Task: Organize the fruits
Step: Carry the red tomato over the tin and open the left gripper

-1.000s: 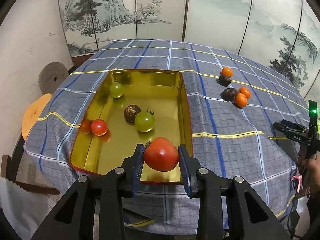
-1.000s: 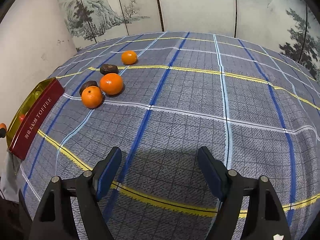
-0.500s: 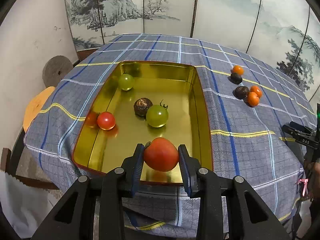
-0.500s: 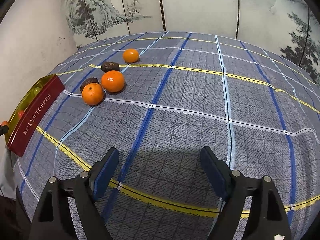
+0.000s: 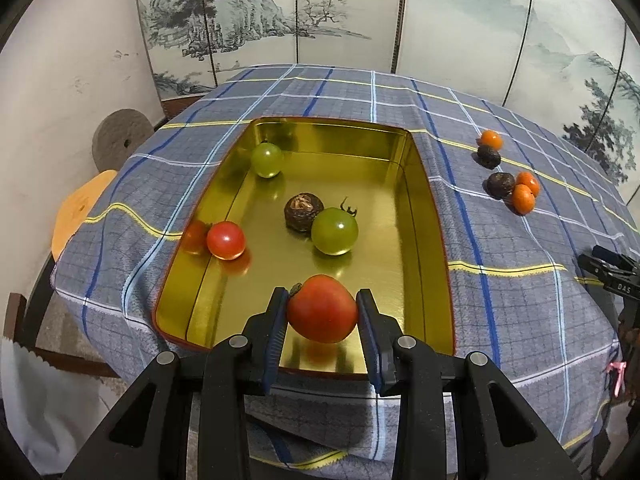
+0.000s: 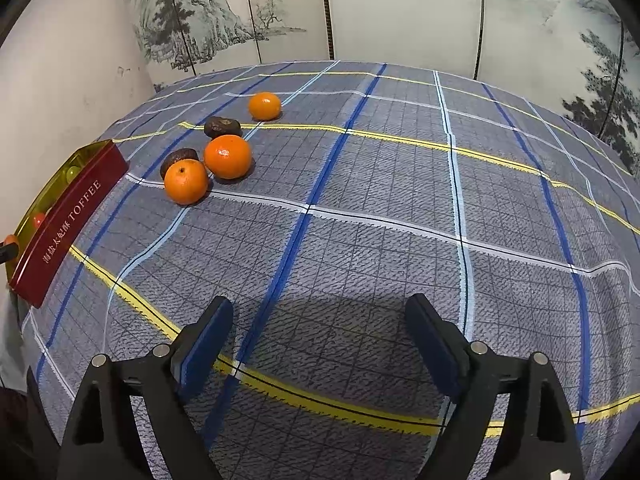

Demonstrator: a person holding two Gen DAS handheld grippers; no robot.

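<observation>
Since a second ago the left gripper (image 5: 322,312), clamped on a red tomato (image 5: 322,309), has sunk over the gold tin's (image 5: 428,216) near end. The right gripper (image 6: 320,344), jaws just widened and empty, hovers over checked cloth (image 6: 380,184); mandarins (image 6: 227,157) lie ahead-left.

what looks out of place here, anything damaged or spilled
Nothing is spilled. One brown fruit in the gold tin shows a pale broken patch on top. Three oranges and two brown fruits lie loose on the tablecloth, outside the tin.
</observation>
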